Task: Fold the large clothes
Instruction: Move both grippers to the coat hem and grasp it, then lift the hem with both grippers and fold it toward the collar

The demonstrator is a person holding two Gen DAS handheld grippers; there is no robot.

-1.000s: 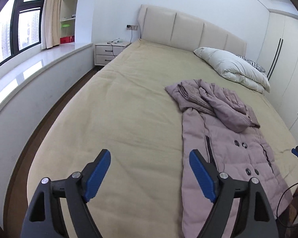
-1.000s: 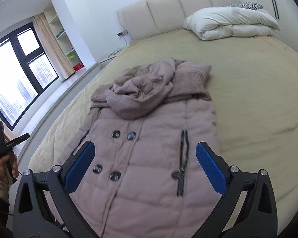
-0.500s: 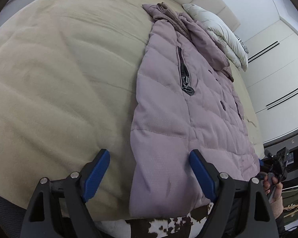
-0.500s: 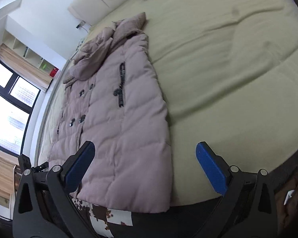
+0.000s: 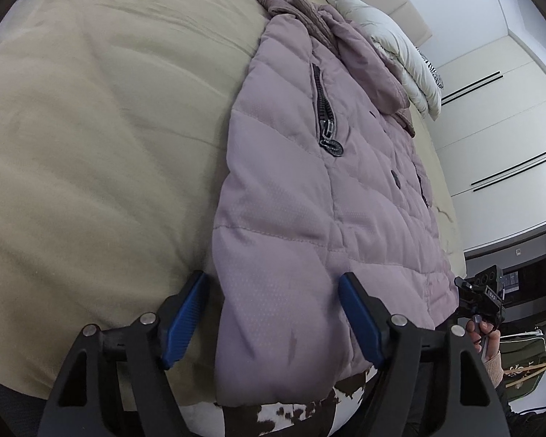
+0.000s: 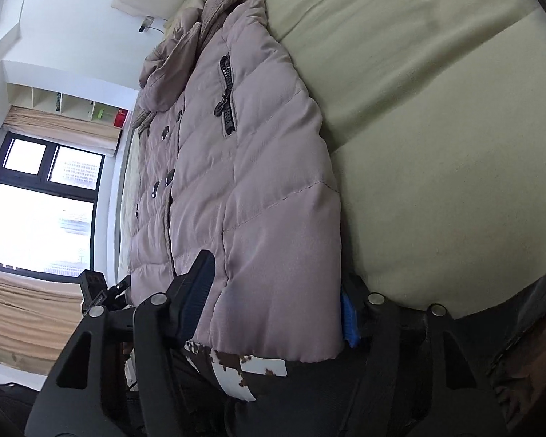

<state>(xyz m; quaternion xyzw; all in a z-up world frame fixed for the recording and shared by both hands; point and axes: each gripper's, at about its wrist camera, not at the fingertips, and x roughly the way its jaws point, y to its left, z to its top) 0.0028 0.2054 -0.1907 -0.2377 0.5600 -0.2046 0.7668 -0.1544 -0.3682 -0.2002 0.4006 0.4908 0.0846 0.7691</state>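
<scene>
A long mauve quilted coat [image 5: 302, 182] lies flat on the beige bed [image 5: 91, 127], collar toward the headboard, hem hanging over the foot edge. My left gripper [image 5: 273, 317] is open, its blue pads straddling the coat's left hem corner. In the right wrist view the same coat [image 6: 244, 167] fills the middle. My right gripper [image 6: 273, 298] is open, one finger on top of the hem and the other beside its right edge. The coat's sleeves are hidden.
A white pillow [image 5: 400, 51] lies near the headboard. White wardrobe doors [image 5: 498, 138] stand on the right. A window [image 6: 40, 211] with curtains is on the far side. A cow-print fabric [image 6: 229, 364] shows under the hem at the bed's foot.
Both grippers dropped low to the foot of the bed and moved in onto the coat's hem corners. The coat has not moved.
</scene>
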